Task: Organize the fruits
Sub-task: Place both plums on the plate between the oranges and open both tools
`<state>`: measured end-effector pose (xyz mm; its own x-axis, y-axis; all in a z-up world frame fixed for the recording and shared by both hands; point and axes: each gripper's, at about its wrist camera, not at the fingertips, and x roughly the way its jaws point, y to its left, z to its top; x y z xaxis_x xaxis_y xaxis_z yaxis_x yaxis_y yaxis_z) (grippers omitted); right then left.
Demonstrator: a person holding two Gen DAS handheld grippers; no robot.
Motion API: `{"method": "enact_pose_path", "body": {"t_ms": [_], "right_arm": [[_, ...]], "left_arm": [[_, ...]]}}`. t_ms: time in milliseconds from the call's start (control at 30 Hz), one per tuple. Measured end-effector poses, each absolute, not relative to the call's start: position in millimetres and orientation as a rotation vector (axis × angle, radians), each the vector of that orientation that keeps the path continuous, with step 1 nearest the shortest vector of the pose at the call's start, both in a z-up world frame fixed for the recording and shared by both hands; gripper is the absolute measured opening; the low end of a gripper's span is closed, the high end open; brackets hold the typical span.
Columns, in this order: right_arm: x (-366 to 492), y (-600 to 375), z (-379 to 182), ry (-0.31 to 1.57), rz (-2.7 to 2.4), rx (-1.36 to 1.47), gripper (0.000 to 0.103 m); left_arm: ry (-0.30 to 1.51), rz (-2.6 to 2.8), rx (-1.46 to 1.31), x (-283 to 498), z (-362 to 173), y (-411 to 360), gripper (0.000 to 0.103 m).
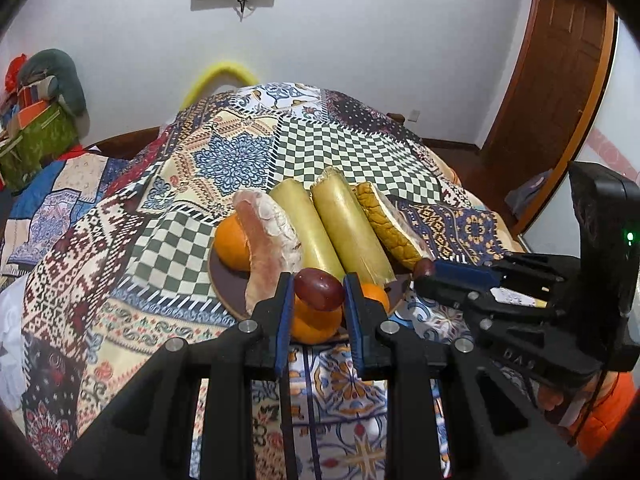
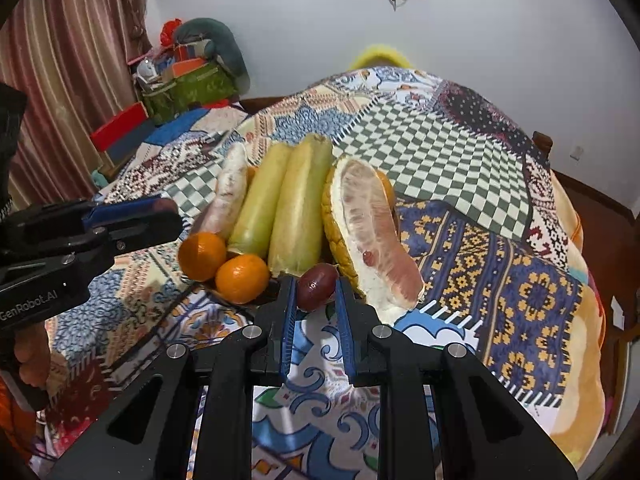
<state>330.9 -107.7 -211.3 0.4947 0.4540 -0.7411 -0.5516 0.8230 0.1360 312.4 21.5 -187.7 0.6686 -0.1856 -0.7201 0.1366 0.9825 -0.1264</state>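
A: Which step are we on, do we reckon?

B: Carrying, by our judgement. Each of our tools has a small dark-red fruit, and both hang just short of the plate (image 1: 228, 280) where the rest is laid out.

A: Left to right, then. Our left gripper (image 1: 319, 292)?

B: Drawn in narrow, its blue pads pinching a red date-like fruit (image 1: 320, 289) above the near oranges (image 1: 316, 320). Behind sit the pomelo wedge (image 1: 266, 236) and two pale green lengths of sugarcane (image 1: 336, 232).

A: And our right gripper (image 2: 317, 292)?

B: Also nipped in tight, clamped on a second red fruit (image 2: 318, 286) just beside the big peeled pomelo slice (image 2: 372, 236), at the plate's near edge over the patchwork cloth (image 2: 480, 264).

A: So next?

B: We likely need a bare spot on the plate for each fruit, lowering gently so they don't roll off the oranges, then easing the pads apart.
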Motion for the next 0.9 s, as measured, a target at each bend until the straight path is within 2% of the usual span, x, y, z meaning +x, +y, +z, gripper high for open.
{"method": "enact_pose_path", "body": {"t_ms": [567,733,900], "right_arm": [[339,-102,-224,0.877,0.602,-0.142,0.019],[342,-102,-226,0.889,0.599,-0.131,0.02],[342,-101,-226,0.902,0.629,-0.121,0.035]], "left_arm": [[0.848,-0.168,-0.039,334,-206,15,0.024],[0.866,-0.167,-0.03,335,-210,13,0.034],[0.863,-0.158,-0.019,332,-210,12,0.035]]}}
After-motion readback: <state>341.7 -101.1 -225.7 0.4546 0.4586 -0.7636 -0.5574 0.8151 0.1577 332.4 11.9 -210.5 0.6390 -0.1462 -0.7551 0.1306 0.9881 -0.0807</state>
